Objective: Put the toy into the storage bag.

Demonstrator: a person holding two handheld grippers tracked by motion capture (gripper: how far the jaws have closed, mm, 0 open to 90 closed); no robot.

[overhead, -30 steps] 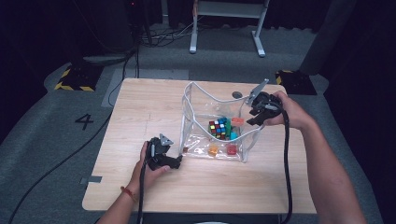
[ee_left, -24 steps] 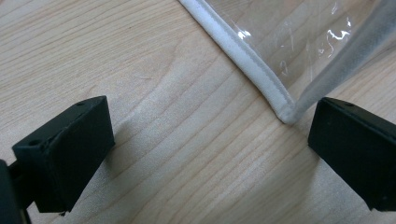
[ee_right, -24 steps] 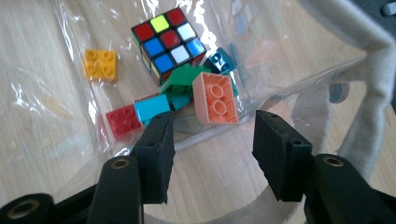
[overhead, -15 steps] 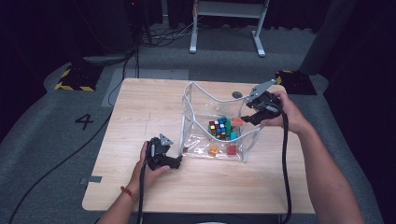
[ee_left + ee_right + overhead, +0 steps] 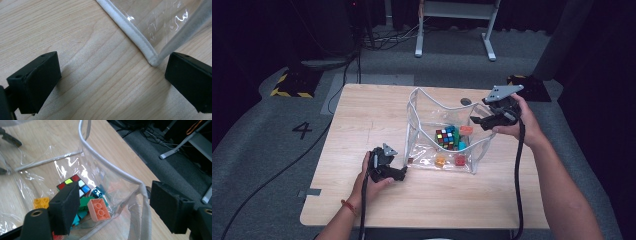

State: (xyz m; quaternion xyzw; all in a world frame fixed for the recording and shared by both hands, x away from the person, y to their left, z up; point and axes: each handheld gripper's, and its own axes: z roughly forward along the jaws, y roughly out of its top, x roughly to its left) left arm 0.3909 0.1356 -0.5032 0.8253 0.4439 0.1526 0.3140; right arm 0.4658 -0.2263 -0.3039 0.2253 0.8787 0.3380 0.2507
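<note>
Both tongs open: left tongs (image 5: 110,82) at bag (image 5: 422,107) corner; right tongs (image 5: 112,207) view shows orange brick (image 5: 99,209), cube (image 5: 73,183).

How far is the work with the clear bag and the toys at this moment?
Done: a colourful puzzle cube and several plastic building bricks already lie inside the clear plastic bag with white edging. In hand: the right gripper is open over the bag's rim, and the left gripper is open at a bag corner. Left: closing the bag, probably.
</note>
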